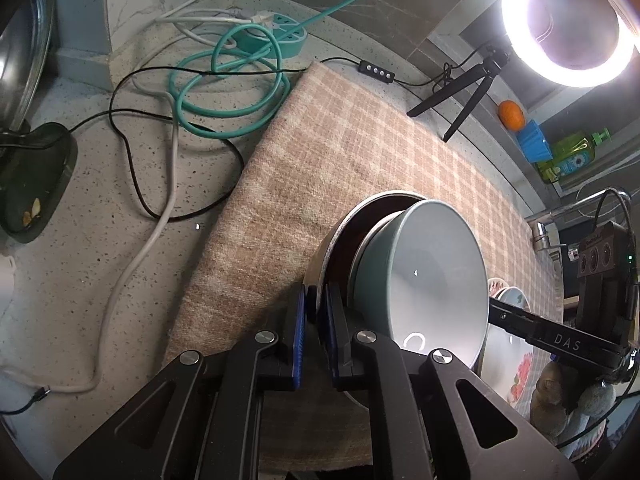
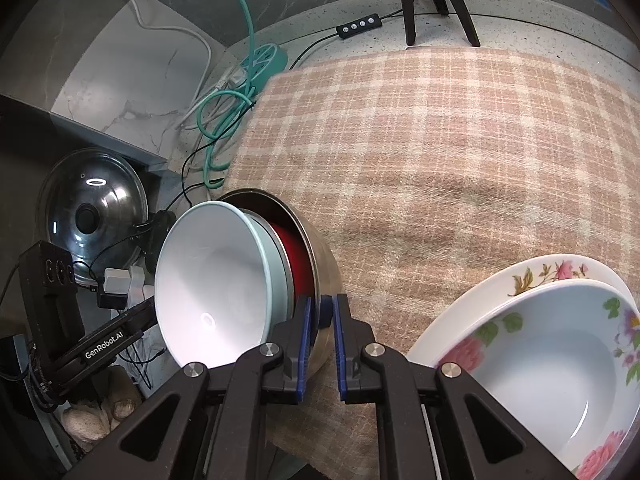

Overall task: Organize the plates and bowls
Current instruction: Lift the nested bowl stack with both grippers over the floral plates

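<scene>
Both grippers clamp opposite rims of a steel bowl [image 2: 320, 268], the left gripper [image 1: 318, 320] and right gripper [image 2: 322, 332] each with jaws pinching metal, holding it tilted above the plaid cloth [image 2: 440, 152]. A teal bowl [image 2: 216, 280] nested inside over a red one could slide out if tilted further. Floral plates [image 2: 552, 344] sit just beside; cables [image 1: 224, 92] and a tripod [image 1: 460, 96] crowd the counter beyond.

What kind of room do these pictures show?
Most likely a home kitchen: a chrome sink faucet, a green dish-soap bottle and a glass pot lid surround the speckled stone counter.
</scene>
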The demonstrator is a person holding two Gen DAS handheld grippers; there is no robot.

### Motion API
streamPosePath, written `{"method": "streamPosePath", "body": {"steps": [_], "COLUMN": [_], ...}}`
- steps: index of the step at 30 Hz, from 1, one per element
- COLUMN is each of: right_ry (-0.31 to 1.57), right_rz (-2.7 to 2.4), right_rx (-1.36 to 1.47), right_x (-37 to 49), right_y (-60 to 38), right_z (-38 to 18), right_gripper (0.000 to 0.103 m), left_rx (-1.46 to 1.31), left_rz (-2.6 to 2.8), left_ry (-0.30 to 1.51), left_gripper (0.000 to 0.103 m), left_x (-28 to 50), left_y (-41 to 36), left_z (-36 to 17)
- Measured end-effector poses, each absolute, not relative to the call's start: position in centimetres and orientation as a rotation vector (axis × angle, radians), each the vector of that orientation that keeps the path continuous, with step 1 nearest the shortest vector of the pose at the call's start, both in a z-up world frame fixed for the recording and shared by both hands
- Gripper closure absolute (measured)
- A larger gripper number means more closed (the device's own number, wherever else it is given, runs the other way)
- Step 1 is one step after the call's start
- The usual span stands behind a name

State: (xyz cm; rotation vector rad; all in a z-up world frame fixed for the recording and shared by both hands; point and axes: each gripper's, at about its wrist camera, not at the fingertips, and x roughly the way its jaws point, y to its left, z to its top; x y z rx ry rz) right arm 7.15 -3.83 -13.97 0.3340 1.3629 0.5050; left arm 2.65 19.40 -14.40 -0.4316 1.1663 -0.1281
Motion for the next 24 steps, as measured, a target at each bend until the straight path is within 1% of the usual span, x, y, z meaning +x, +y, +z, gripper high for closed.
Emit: {"method": "streamPosePath", "body": {"steps": [5, 12, 24], "right_ry": [1.366, 1.335, 1.290], "right_rz": [0.499, 0.495, 0.456], "right_rx": [0.359, 0.359, 0.384], "right_x": [7.0, 6.6, 5.5], "right_y": [-4.2, -4.9, -8.5], "right_z": [-13.8, -12.2, -9.6], "right_gripper": [0.093, 0.093, 0.093], "left_rx": [-0.416, -0.411, -0.375], "left_rz": [-0.120, -0.133, -0.199], "left_ry": [1.153, 1.134, 1.096], "left_gripper": [0.095, 0.095, 0.095], "left_x": [2.8, 2.8, 3.2], "left_y": [19.2, 18.7, 15.4], "left_z": [-13.8, -12.6, -10.1]}}
